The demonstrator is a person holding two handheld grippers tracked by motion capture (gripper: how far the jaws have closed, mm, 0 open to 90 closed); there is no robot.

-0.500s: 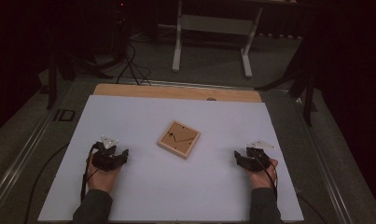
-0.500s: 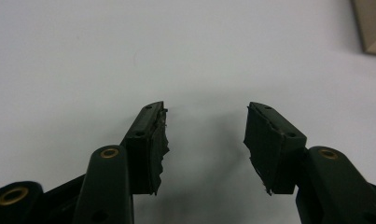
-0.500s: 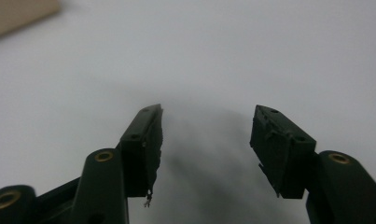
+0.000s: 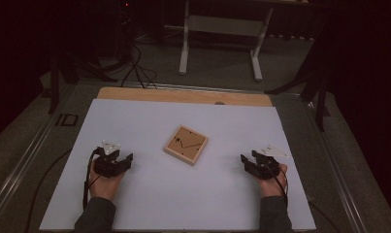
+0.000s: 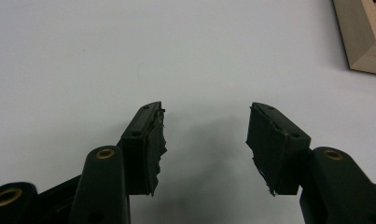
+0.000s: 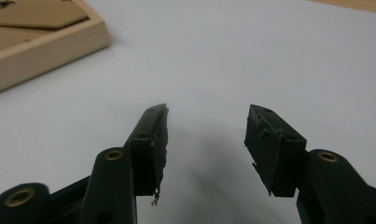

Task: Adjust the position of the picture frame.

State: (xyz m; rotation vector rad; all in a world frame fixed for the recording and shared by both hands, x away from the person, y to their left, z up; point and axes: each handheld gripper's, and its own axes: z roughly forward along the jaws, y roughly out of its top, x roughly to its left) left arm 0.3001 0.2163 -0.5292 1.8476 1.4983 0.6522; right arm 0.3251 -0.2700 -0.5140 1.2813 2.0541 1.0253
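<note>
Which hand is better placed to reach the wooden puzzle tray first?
Left, probably, and only slightly. In the high view the left tongs sit a little nearer the wooden puzzle tray than the right tongs. Both stand open, empty, and apart from it.

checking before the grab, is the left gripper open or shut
Open. In the left gripper view the left gripper has its jaws standing well apart, with bare white table between them and nothing held.

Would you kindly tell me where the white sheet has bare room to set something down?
The white sheet is bare between the square wooden puzzle tray and the strip of wooden board behind it, and in front of the tray between the open left gripper and right gripper. Nowhere is crowded.
</note>
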